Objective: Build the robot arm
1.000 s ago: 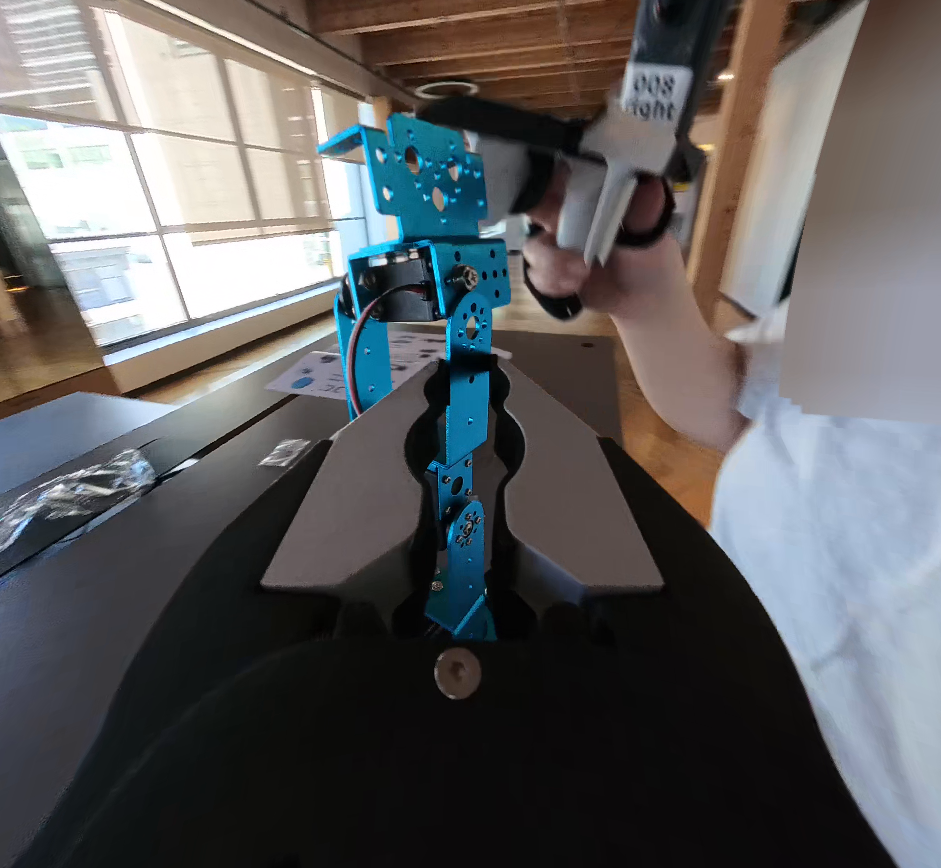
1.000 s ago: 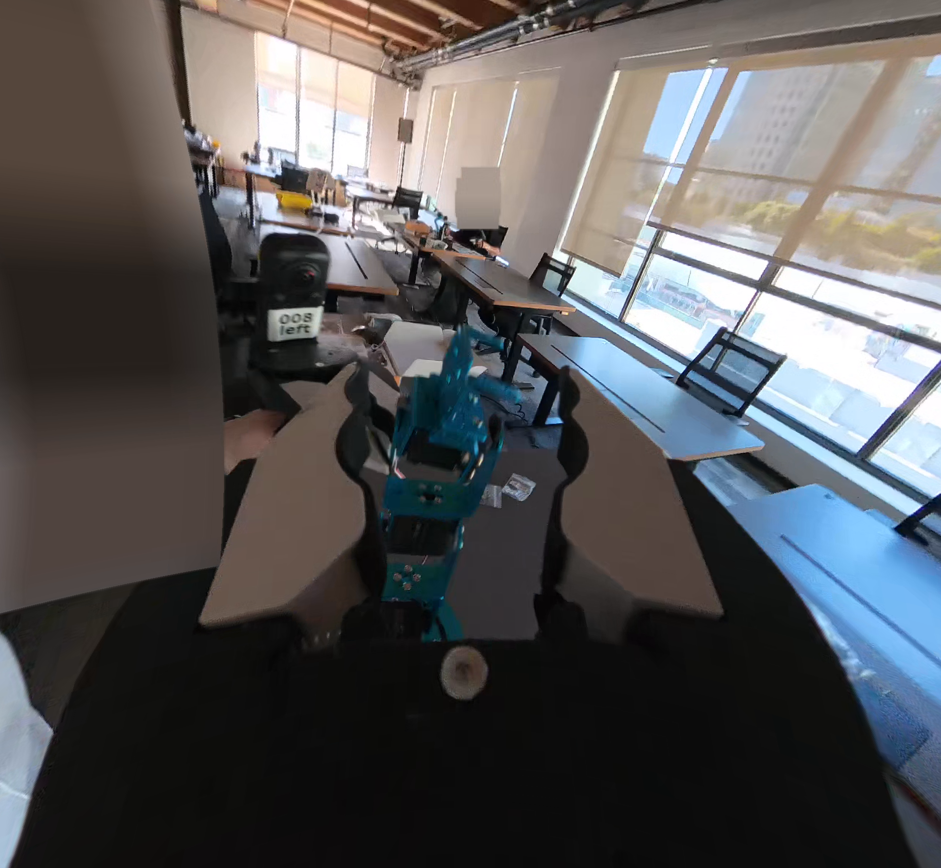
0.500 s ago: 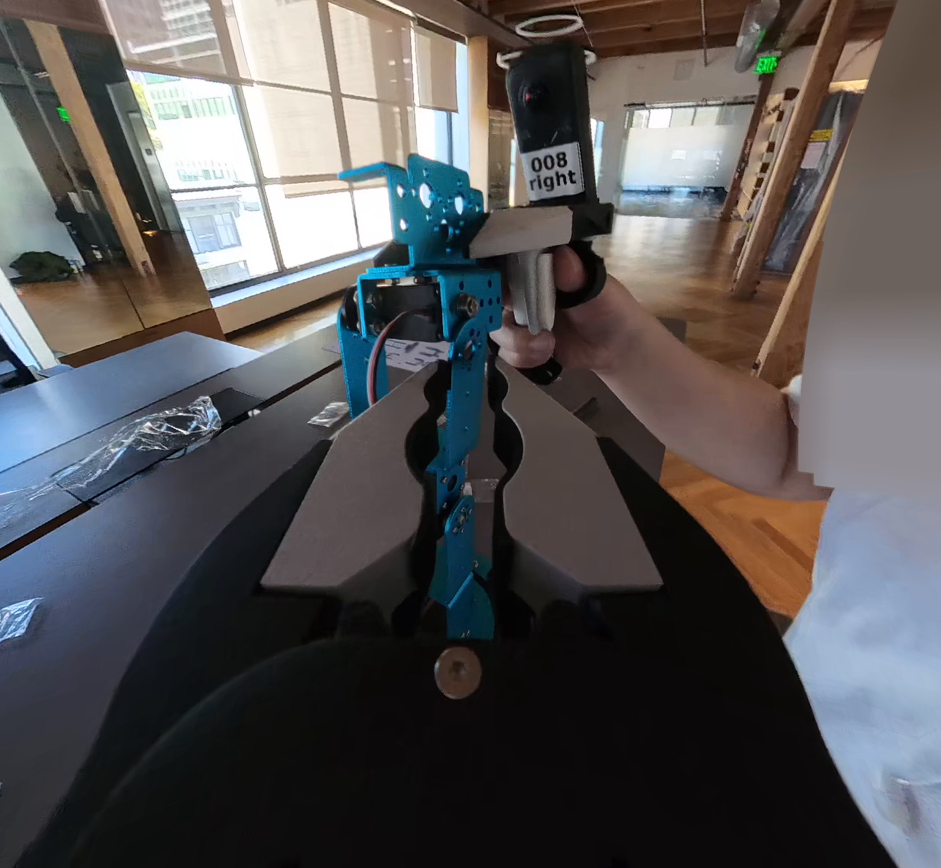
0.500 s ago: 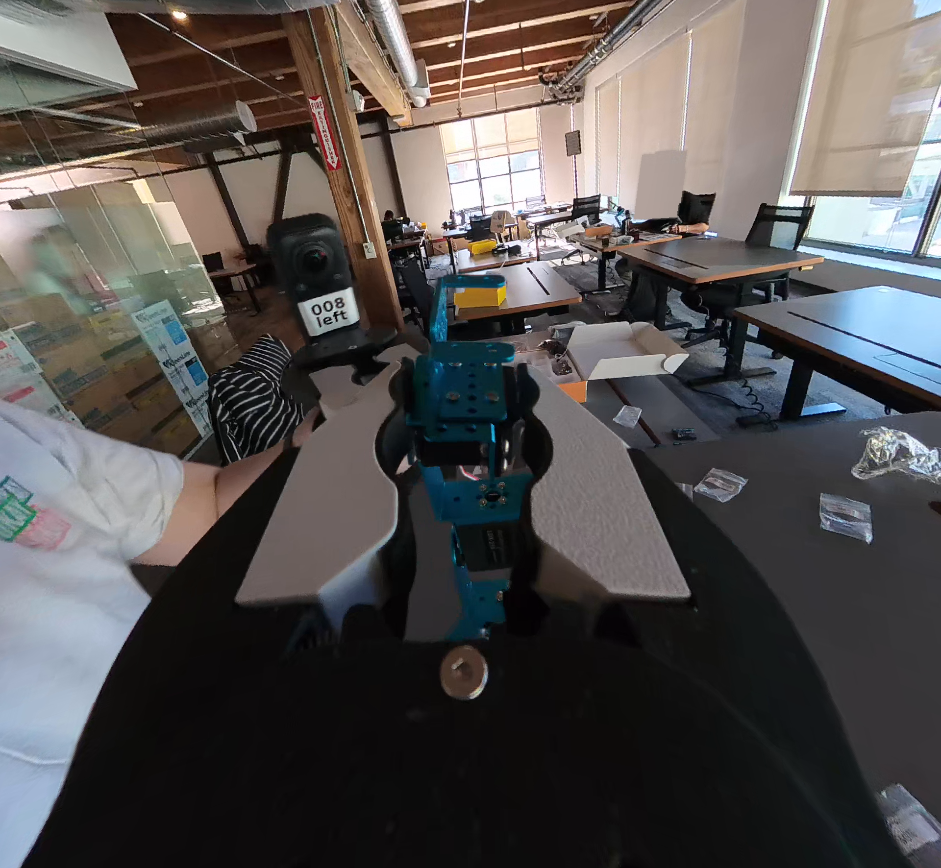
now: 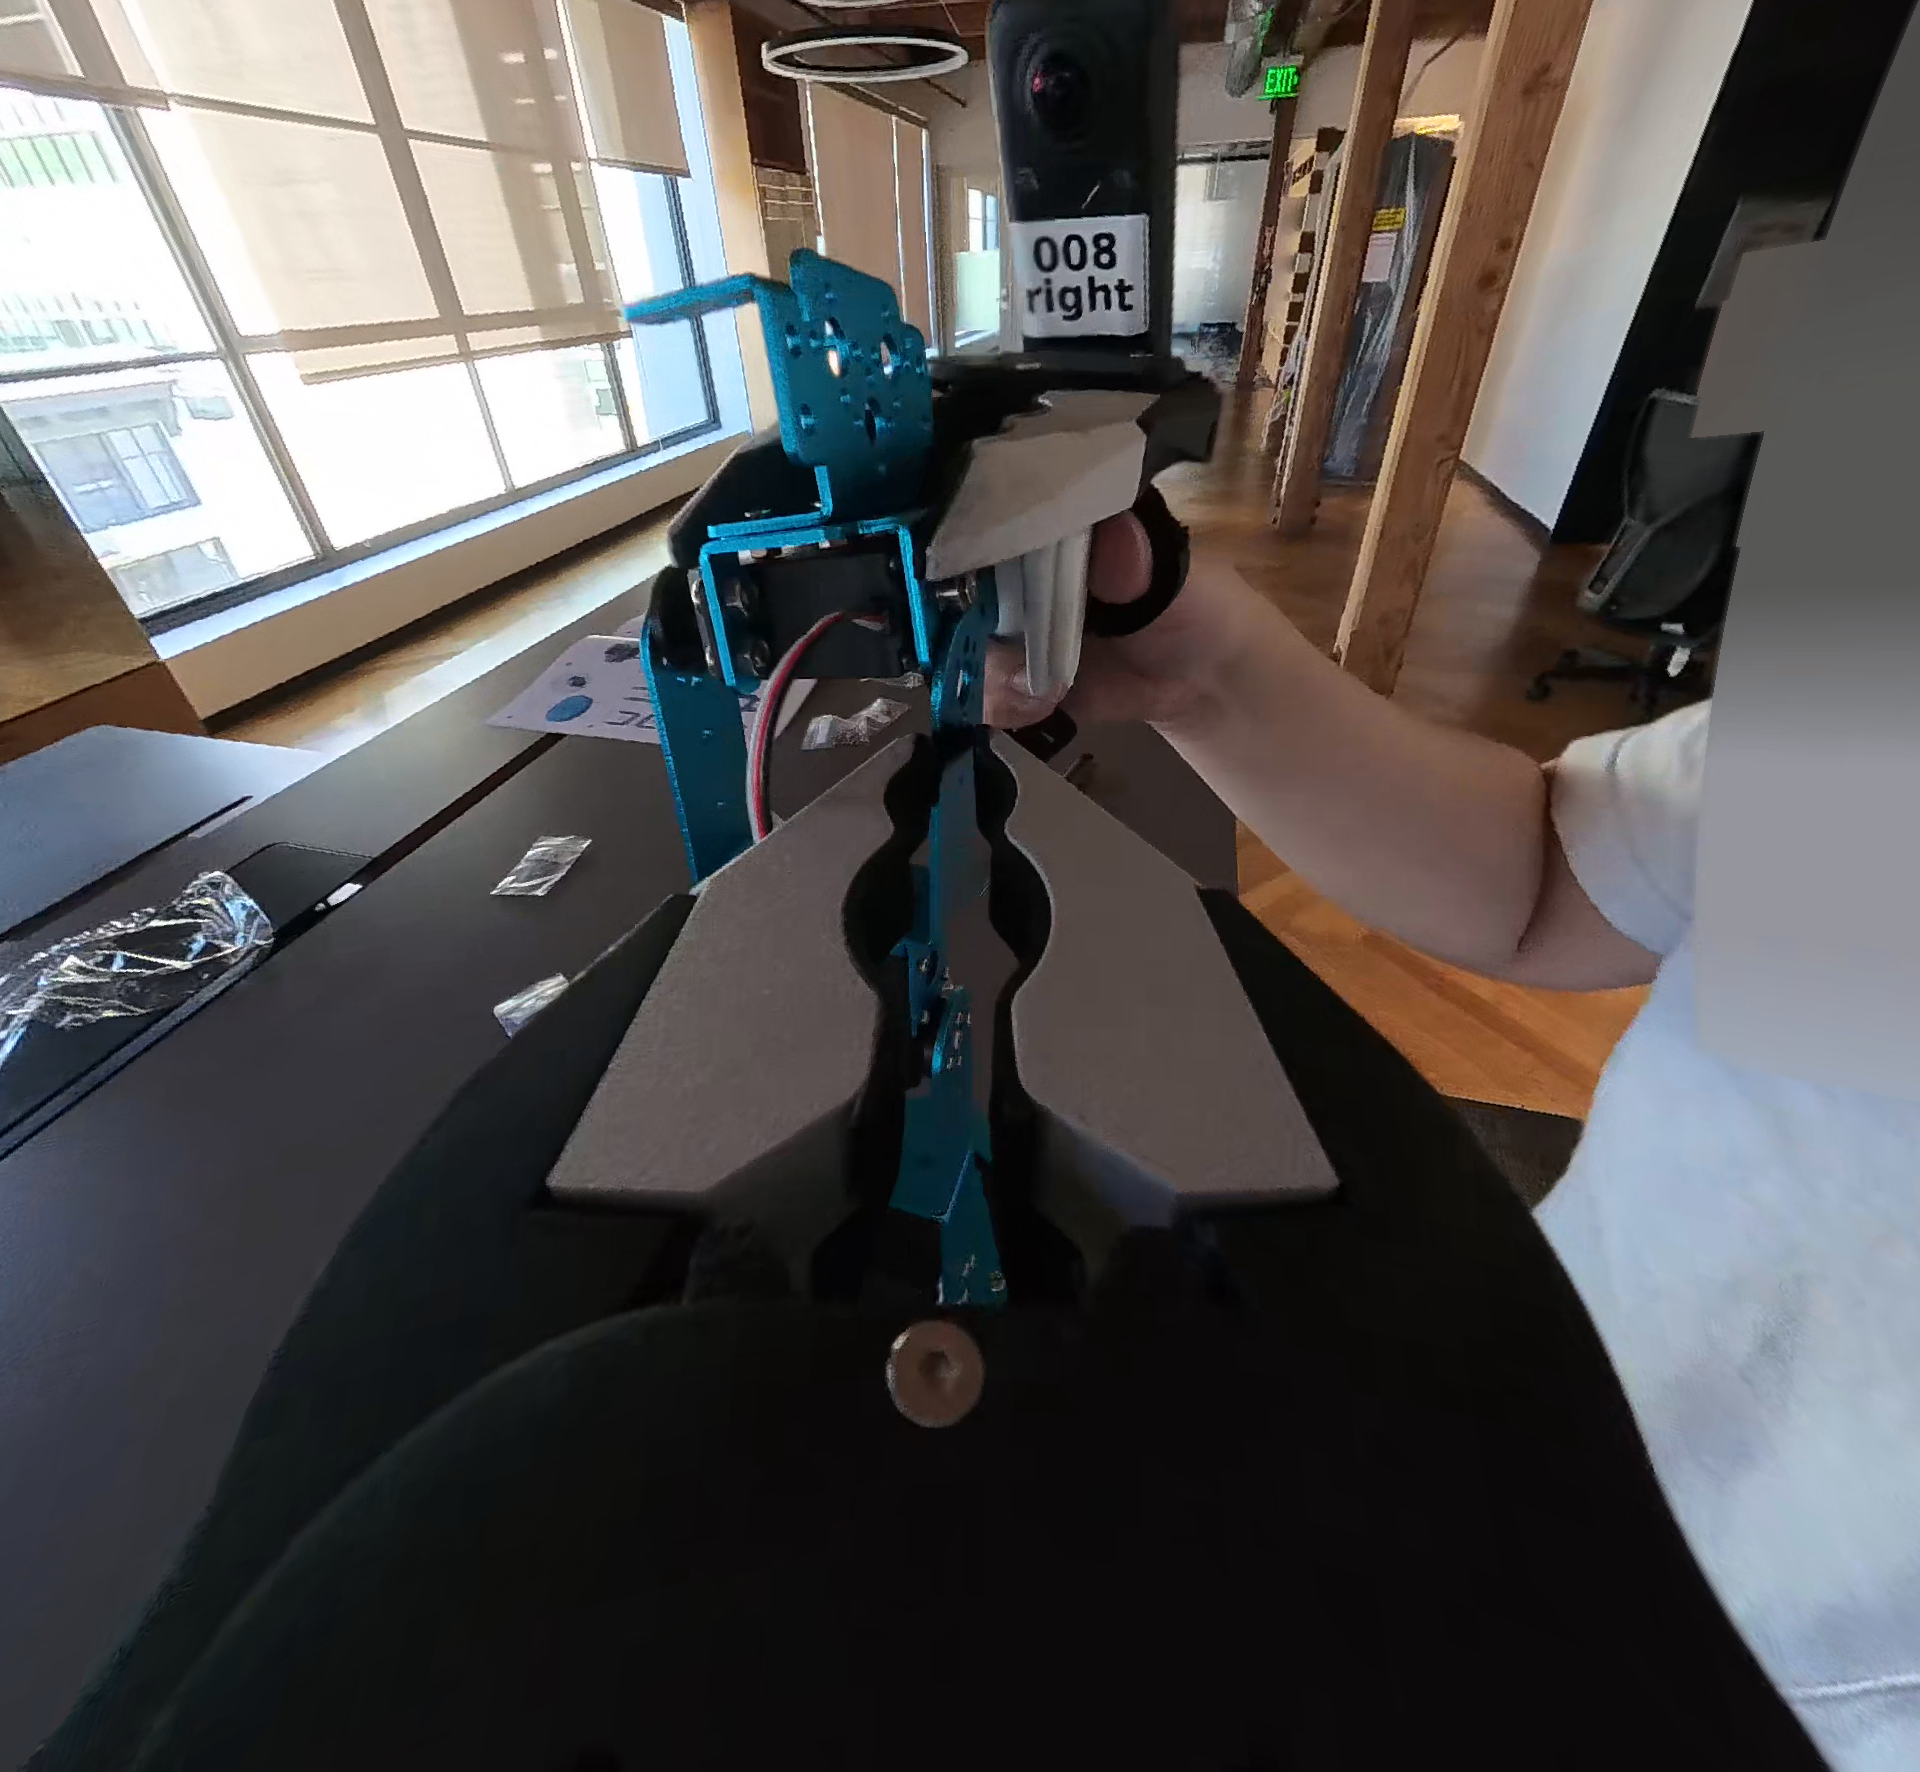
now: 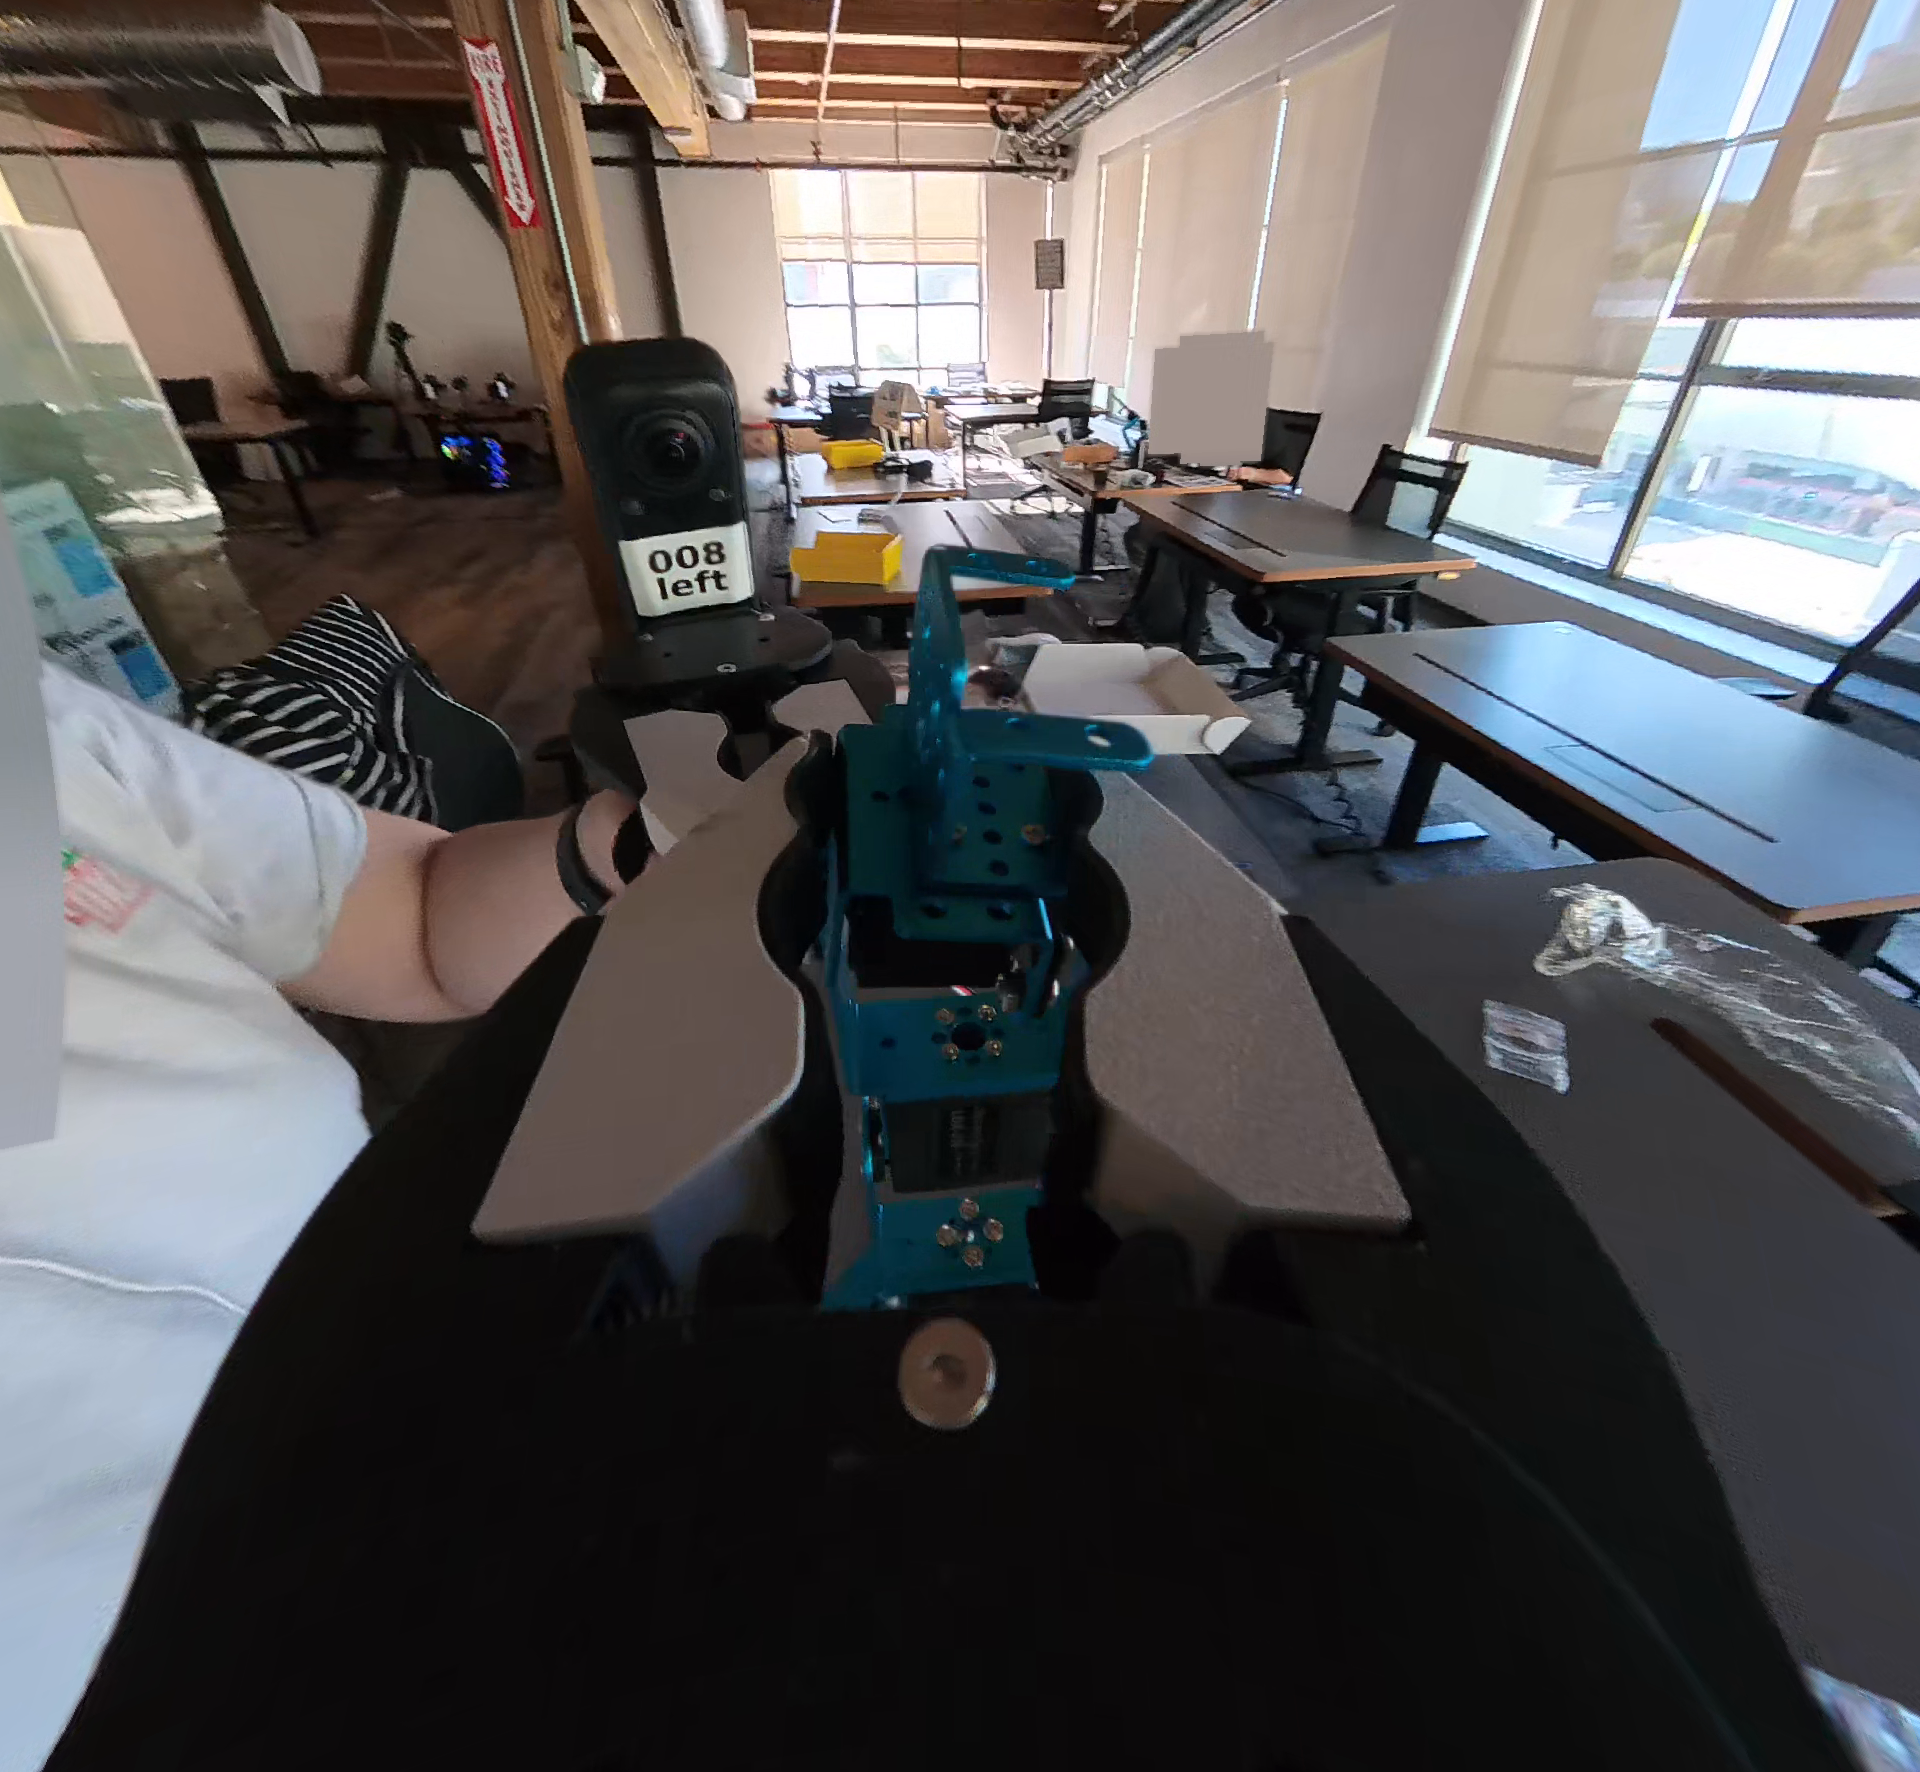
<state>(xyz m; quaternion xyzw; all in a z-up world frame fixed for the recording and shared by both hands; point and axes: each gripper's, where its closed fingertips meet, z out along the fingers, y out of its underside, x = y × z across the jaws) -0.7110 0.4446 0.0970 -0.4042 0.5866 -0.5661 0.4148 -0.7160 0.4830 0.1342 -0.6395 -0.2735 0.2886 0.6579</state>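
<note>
Up off the tabletop, both grippers are gripping one blue metal bracket assembly (image 5: 831,517) from opposite ends. The left gripper (image 5: 951,766) is clamping its grey fingers (image 5: 748,1016) together on a thin blue strut (image 5: 940,1026) that is running lengthwise down the narrow slot between them — only the scalloped cut-outs are leaving any gap along the strut's edges. Ahead of its fingertips the assembly is widening into a box bracket with a black servo (image 5: 821,610) and red and white wires (image 5: 774,714), topped by a perforated plate with a bent tab.

The right gripper (image 6: 951,787) is pinching the box section of the same assembly (image 6: 951,901), its fingers (image 6: 665,1016) set wider apart and pressing against the two side faces; the angled top bracket is sticking out past the fingertips. In the left wrist view, that gripper, with its black camera (image 5: 1081,133), is sitting just beyond the assembly, held by a hand (image 5: 1132,642).

Below and to the left of the left gripper, a dark table (image 5: 312,1047) is carrying crumpled clear plastic (image 5: 135,953), small clear bags (image 5: 540,862) and a printed sheet (image 5: 623,694). To the right of the right gripper the table edge is dropping off toward open floor and further desks (image 6: 1621,735) — wide free room on that side.
</note>
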